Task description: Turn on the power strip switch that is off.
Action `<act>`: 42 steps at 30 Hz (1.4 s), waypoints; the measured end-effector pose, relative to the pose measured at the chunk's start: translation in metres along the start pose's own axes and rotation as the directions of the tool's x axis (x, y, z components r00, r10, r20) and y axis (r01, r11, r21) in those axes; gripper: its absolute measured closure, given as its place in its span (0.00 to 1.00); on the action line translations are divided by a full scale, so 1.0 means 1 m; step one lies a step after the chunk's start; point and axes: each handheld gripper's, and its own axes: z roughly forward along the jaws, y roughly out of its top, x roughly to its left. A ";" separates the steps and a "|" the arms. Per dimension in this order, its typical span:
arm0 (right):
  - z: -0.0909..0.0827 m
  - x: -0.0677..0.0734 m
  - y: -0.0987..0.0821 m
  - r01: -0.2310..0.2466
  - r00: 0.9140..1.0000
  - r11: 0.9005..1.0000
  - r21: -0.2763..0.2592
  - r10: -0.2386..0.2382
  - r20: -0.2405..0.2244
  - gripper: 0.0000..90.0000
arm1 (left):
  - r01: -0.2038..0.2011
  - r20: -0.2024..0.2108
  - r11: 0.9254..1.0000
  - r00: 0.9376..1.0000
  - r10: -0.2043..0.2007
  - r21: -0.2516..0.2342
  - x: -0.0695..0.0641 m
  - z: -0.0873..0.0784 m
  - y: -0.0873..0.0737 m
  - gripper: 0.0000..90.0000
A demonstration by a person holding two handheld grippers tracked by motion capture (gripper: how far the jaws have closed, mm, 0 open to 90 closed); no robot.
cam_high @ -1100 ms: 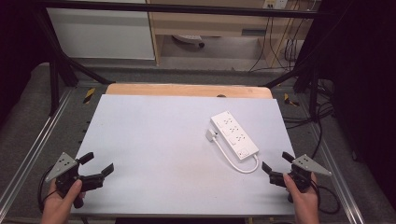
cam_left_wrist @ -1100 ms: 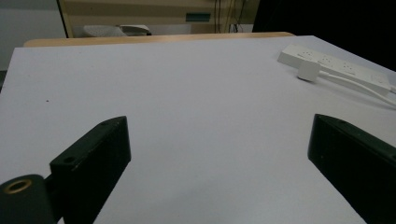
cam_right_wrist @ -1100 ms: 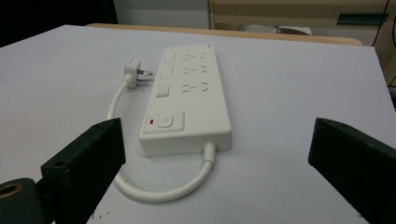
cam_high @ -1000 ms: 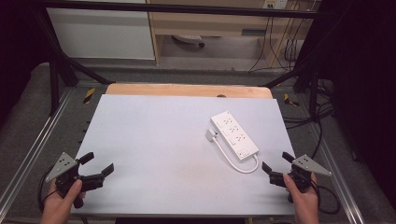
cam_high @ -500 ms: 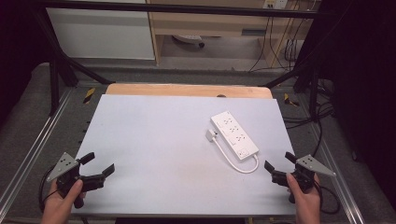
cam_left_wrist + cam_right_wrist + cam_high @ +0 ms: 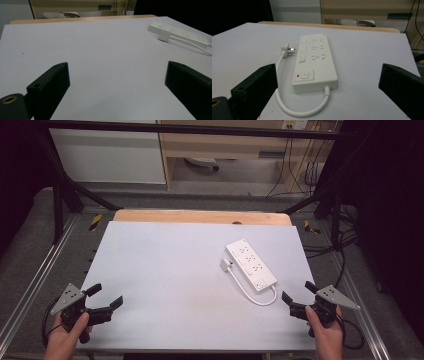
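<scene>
I have both claws parked at the near edge of the counter (image 6: 165, 255), and nothing is in hand yet. My left claw (image 6: 105, 301) sits at the near left corner with its jaws spread wide, empty, well apart from anything. My right claw (image 6: 297, 296) is at the near right, jaws likewise wide apart and holding nothing, and it looks straight at the power strip (image 6: 315, 60), which lies flat just beyond it on the right half of the counter. The strip's short white cable (image 6: 287, 105) loops out of its near end and curls back along its left side to the plug (image 6: 286, 50), which rests on the counter just beside the strip, prongs pointing toward it (whether they touch the casing I cannot tell). As I judge it, the work has not really begun: the strip is untouched, the plug lies loose, no socket is filled. What is left is everything, starting with a reach from my right claw, the nearer one.
</scene>
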 end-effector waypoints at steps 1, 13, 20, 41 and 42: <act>0.001 0.002 0.001 0.006 1.000 1.000 -0.001 -0.006 -0.004 0.03 | 0.000 0.000 1.000 1.000 0.000 0.000 0.000 0.000 0.000 0.07; 0.005 0.006 0.021 -0.023 1.000 0.999 -0.041 0.022 -0.022 0.03 | -0.010 0.004 1.000 1.000 0.010 0.009 -0.001 0.002 -0.001 0.07; 0.012 0.005 0.035 -0.012 1.000 0.999 -0.038 0.011 -0.029 0.03 | -0.015 0.007 1.000 1.000 0.015 0.015 -0.001 0.002 -0.001 0.07; 0.025 0.007 0.067 0.028 0.998 0.999 -0.018 -0.029 -0.050 0.05 | -0.019 0.010 0.999 1.000 0.019 0.026 -0.002 0.004 -0.002 0.07; 0.026 0.007 0.067 0.031 0.998 0.999 -0.017 -0.031 -0.051 0.05 | -0.019 0.009 0.999 1.000 0.019 0.027 -0.002 0.004 -0.002 0.07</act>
